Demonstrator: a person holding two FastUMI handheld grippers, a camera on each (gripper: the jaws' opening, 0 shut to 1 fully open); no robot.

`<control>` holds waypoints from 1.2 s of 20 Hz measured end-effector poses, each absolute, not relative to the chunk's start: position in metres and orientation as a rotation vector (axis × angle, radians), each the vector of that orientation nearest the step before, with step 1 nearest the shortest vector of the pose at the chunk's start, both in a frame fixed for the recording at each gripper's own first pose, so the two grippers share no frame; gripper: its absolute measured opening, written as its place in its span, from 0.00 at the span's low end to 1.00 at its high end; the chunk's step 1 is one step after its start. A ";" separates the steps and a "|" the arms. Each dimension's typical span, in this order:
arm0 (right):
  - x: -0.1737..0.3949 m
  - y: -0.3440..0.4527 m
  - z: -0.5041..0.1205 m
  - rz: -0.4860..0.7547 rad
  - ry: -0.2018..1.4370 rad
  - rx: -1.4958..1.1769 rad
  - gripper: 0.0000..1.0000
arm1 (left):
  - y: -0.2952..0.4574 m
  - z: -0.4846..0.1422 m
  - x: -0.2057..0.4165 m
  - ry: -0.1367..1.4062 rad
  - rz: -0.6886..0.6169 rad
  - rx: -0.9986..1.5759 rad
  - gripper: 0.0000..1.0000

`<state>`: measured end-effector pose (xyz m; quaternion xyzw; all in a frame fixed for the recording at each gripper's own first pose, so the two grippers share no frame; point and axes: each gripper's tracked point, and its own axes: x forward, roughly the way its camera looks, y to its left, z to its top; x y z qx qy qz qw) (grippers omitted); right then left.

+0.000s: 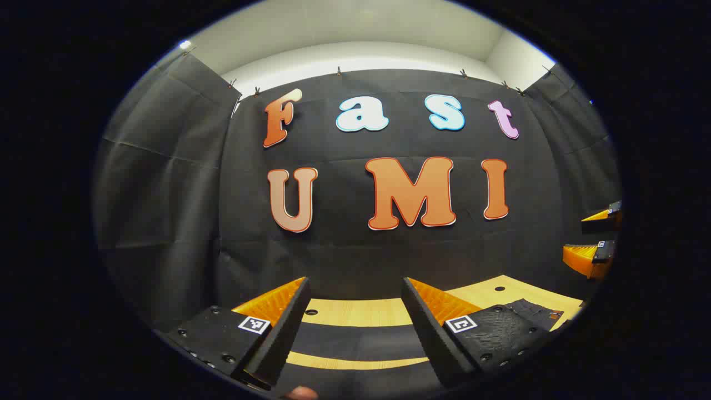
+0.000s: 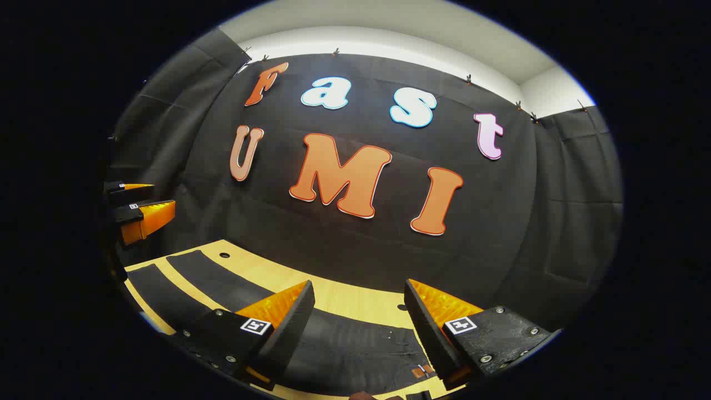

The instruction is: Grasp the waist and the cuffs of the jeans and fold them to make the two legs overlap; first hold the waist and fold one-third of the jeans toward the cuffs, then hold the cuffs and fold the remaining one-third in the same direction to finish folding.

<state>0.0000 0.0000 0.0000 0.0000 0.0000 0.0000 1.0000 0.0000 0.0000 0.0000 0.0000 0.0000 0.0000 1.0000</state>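
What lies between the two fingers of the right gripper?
In the right gripper view, the open right gripper frames the waist end of the dark jeans, lying flat on the wooden table. Nothing else sits there.

We are in a recording booth, not a home: black cloth (image 1: 166, 183) is clipped up as walls on three sides, a plain white wall (image 1: 355, 33) rises behind it, and a bare light-wood table (image 2: 344, 297) with drilled holes stands in front.
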 end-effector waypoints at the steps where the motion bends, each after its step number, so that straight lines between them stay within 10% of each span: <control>1: 0.007 -0.006 -0.001 -0.002 0.001 0.009 0.98 | -0.001 0.001 0.003 0.003 0.028 0.009 1.00; 24: 0.044 -0.045 -0.040 -0.208 0.103 0.059 0.98 | -0.006 -0.048 0.086 0.101 -0.018 0.162 0.98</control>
